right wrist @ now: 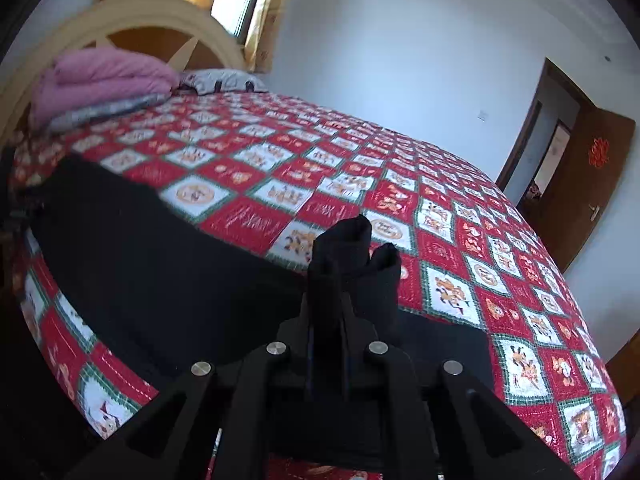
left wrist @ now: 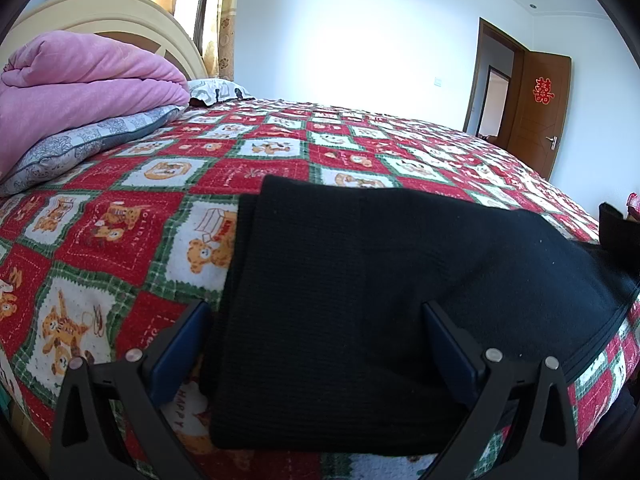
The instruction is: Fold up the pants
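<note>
Mid-fold: black pants [left wrist: 360,300] lie flat on the bed [left wrist: 120,220] near its front edge, stretched sideways across the patchwork quilt. Right claw [right wrist: 326,300] is clenched on a bunched end of the pants, black cloth sticking up between and past its jaws, probably the leg cuffs or a waistband corner, hard to say since the cloth is all black and the view is a bit blurred. Left claw [left wrist: 316,344] sits released, jaws wide apart, straddling the near end of the pants with cloth between the fingers but no pinch on it. Judged step: right side is carrying its end over to lay it onto the rest, halving the length. Next move calls for bringing the gripped end across toward the left claw's end, lining up edges, lowering it flat, then letting go; left claw likely needs to pin or grasp its end so the cloth does not drag. Room: quilt beyond the pants is wide and bare. A pink blanket [left wrist: 80,76] on pillows [left wrist: 80,144] lies far off by the headboard [right wrist: 152,20], well apart from the work. The bed's front edge is close under both claws, so cloth could slip off that side
</note>
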Tool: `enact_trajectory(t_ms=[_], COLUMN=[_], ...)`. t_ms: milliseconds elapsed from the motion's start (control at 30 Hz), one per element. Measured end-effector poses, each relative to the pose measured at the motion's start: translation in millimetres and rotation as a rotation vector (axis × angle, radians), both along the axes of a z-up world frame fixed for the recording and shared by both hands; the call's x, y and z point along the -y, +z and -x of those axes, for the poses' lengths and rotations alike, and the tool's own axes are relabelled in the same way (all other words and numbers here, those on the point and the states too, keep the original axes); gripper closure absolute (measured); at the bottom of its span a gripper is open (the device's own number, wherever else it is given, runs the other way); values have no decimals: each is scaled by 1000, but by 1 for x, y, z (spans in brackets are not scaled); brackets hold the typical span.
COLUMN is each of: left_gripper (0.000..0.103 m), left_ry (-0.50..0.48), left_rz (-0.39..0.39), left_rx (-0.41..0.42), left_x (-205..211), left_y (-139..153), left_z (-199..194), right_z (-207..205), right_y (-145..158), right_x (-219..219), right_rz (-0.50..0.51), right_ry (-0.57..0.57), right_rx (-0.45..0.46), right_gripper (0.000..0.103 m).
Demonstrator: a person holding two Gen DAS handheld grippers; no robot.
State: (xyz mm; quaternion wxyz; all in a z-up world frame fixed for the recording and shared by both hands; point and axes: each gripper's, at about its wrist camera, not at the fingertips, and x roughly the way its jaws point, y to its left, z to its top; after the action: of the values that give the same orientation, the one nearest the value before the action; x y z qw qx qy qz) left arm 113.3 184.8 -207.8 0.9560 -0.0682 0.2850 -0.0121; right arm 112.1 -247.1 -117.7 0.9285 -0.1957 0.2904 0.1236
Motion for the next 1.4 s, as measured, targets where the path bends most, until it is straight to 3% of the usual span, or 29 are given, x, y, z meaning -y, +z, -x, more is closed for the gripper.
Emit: enact_trajectory(t_ms=[967, 1400], left_gripper=[0, 0], left_ry=[0, 0], left_rz=[0, 0], left_rx=[3, 4], left_x=[0, 0], left_y=[0, -1], left_z=[1, 1], right_z=[17, 17], right_y=[-29, -66], right_x=[-78, -101], right_rz=[69, 160], right_ry=[158, 196], right_rx=[10, -72], right_gripper=[93, 92])
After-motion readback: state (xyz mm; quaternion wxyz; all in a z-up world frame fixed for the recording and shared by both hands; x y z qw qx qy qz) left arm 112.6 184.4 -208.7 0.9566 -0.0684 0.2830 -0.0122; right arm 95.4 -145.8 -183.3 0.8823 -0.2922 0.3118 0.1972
